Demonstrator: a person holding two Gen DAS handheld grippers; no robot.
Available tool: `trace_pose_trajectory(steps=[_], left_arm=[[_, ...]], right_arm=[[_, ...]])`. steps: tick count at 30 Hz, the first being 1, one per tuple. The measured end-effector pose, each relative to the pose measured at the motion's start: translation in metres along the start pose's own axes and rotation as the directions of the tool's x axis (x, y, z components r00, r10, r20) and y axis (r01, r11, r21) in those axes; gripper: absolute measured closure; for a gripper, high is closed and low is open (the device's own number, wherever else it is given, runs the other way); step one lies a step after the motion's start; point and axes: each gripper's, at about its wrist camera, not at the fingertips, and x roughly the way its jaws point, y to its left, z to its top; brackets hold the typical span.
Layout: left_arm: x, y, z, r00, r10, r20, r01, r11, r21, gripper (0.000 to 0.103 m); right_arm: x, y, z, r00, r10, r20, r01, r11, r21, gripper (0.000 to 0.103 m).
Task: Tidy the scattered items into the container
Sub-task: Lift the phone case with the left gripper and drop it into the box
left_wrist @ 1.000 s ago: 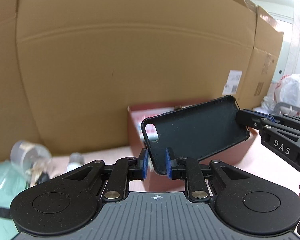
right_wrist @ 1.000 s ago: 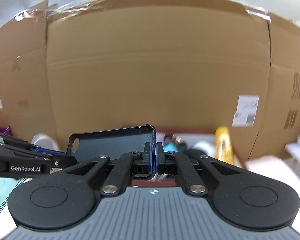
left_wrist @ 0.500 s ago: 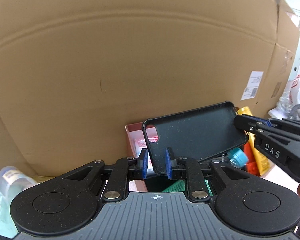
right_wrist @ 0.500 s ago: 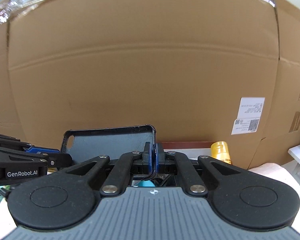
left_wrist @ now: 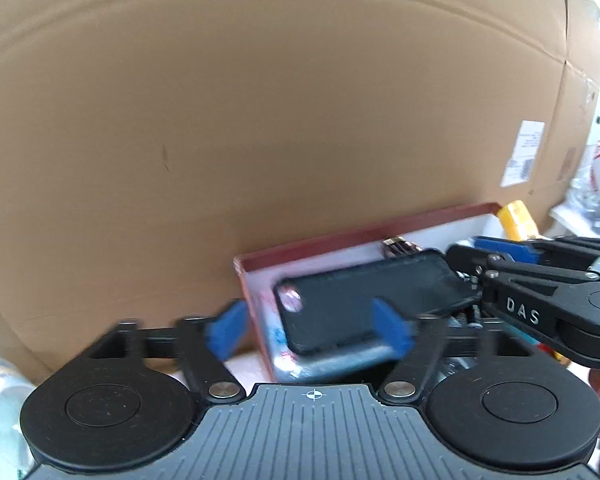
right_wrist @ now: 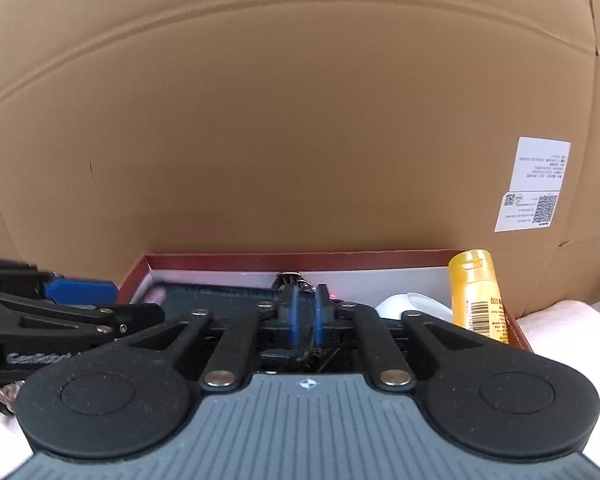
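Left tongs (left_wrist: pixel 310 330): spread wide, blue pads clear of the case on both sides
Phone case (left_wrist: pixel 364 300): black, lay tilted over the red box (left_wrist: pixel 364 232), camera hole to the left
Right tongs (right_wrist: pixel 305 312): nearly closed, pinching the case's right end
Yellow bottle (right_wrist: pixel 478 294): leaned in the box's right corner

Two black two-finger units, same build. Left gripper (left_wrist: pixel 310 330): blue pads (left_wrist: pixel 392 330), blurred; black linkage arms with silver pivot screws; twin round black discs; grey ribbed deck with small crosshair mark. Right gripper (right_wrist: pixel 305 312): identical layout, blue pads (right_wrist: pixel 294 314). White "DAS" lettering on right unit's side, "GenRobot" on left unit's side. Sliver of skin at frame edges.
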Motion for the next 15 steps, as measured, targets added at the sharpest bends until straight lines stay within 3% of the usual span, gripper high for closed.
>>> trace_pose_trajectory(steps=[2,4,6,8,15], left_arm=[[-0.004,-0.001,-0.002,0.999,0.027,0.029,-0.027,0.999,0.017,0.004],[0.0,0.004,0.002,0.999,0.023,0.037,-0.023,1.0,0.013,0.001],[0.001,0.008,0.004,0.999,0.019,0.034,-0.018,1.0,-0.013,0.0],[-0.012,0.027,-0.001,1.0,0.016,0.024,-0.015,0.999,-0.041,0.0],[-0.033,0.036,-0.018,1.0,0.013,0.01,-0.012,0.996,-0.083,0.0]], right_arm=[[-0.003,-0.001,-0.003,0.999,-0.03,0.02,0.03,1.0,-0.008,0.05],[-0.008,-0.002,-0.006,0.997,-0.053,0.049,0.054,0.998,-0.012,0.038],[-0.014,0.0,-0.007,0.995,-0.066,0.07,0.068,0.997,-0.031,0.032],[-0.019,0.005,-0.009,0.994,-0.077,0.082,0.081,0.995,-0.051,0.015],[-0.039,0.024,-0.017,0.98,-0.137,0.146,0.157,0.978,-0.134,0.004]])
